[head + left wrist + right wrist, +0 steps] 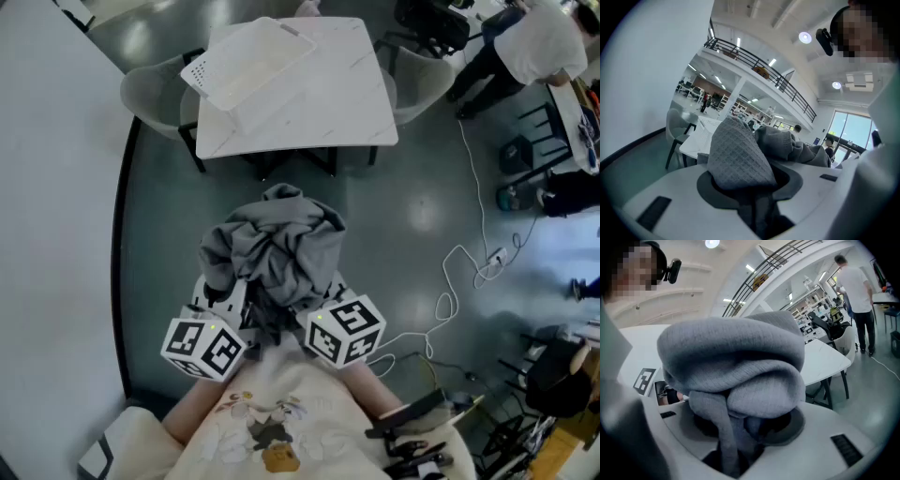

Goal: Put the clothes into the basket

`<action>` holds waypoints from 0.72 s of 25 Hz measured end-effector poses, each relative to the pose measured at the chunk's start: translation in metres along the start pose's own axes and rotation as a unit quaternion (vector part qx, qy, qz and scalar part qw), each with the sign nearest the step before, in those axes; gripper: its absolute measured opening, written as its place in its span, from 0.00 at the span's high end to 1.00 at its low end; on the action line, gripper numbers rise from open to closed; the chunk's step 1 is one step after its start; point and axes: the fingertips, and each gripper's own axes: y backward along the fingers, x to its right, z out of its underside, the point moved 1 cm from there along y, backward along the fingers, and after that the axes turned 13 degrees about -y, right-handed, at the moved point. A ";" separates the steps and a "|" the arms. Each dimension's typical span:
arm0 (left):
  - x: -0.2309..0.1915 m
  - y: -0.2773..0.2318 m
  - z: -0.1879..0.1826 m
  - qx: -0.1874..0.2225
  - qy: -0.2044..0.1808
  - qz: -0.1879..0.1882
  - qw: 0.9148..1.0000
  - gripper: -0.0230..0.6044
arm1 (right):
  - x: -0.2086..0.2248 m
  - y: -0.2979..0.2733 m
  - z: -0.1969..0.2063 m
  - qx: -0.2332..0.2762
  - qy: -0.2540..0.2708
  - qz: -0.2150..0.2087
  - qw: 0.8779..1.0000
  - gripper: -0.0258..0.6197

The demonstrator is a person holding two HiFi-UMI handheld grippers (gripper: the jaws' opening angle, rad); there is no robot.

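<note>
A bundle of grey clothes hangs in the air in front of me, held between both grippers. My left gripper is shut on a fold of the grey clothes, which fills its jaws. My right gripper is shut on a thick roll of the grey clothes, which hides its fingertips. The white basket lies on the white table ahead, well beyond the bundle.
Grey chairs stand at the table's left and right sides. A white cable trails over the dark floor at the right. A person stands at the far right, near desks and bags. A curved white wall runs along the left.
</note>
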 end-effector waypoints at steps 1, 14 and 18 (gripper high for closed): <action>-0.005 0.007 0.000 -0.001 0.002 0.001 1.000 0.73 | -0.006 -0.002 0.005 -0.002 -0.001 -0.001 1.000 0.67; -0.061 0.093 0.012 -0.005 0.026 0.015 1.000 0.73 | -0.076 -0.023 0.079 -0.019 -0.009 0.013 1.000 0.67; -0.073 0.106 0.019 -0.005 0.037 0.025 0.999 0.73 | -0.084 -0.028 0.095 -0.022 -0.024 0.018 0.999 0.67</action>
